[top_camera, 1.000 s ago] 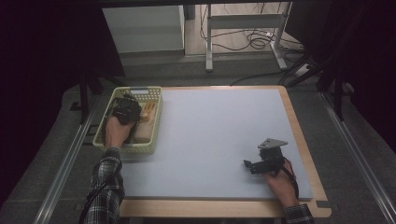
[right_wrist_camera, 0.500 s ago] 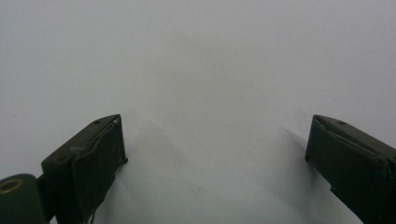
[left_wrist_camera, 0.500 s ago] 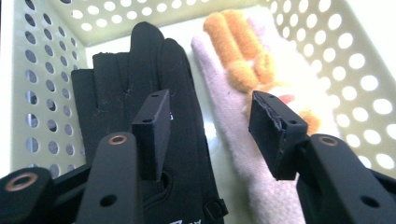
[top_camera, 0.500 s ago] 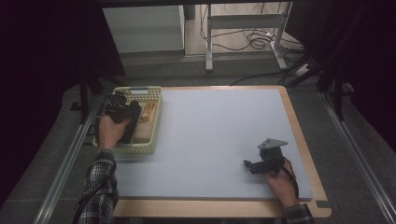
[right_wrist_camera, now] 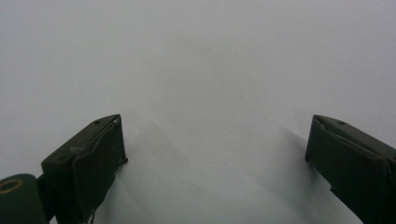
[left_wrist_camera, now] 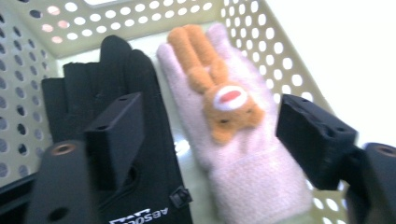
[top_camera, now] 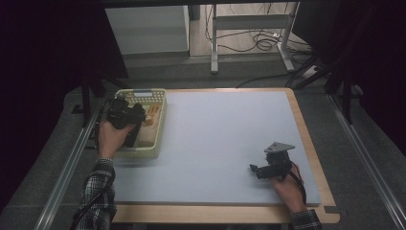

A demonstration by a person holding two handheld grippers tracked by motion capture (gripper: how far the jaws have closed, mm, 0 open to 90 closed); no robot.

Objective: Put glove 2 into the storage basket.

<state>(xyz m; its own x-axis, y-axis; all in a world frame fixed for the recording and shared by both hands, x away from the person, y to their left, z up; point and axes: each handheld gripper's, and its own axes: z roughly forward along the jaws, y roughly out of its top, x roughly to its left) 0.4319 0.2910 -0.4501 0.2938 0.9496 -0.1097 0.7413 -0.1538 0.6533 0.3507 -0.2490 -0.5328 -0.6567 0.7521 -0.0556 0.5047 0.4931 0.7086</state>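
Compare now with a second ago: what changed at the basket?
The left gripper has lifted out of the basket and drawn back; its jaws have just been opening, nothing between the fingers. The pink glove and black glove lie side by side below it. The right gripper stayed open over the mat.

Pretty dim room overall, most of the light lands on the pale blue-grey mat that covers a light wooden tabletop. The wood shows as a thin border along the right and near edges. Silvery metal rails run down both sides of the table. Underneath and around it is grey carpeted floor. Farther back stands a white boxy cabinet, and beside it a grey metal table frame with a tangle of black cables lying on a lighter patch of floor. The left and right edges fade to black.
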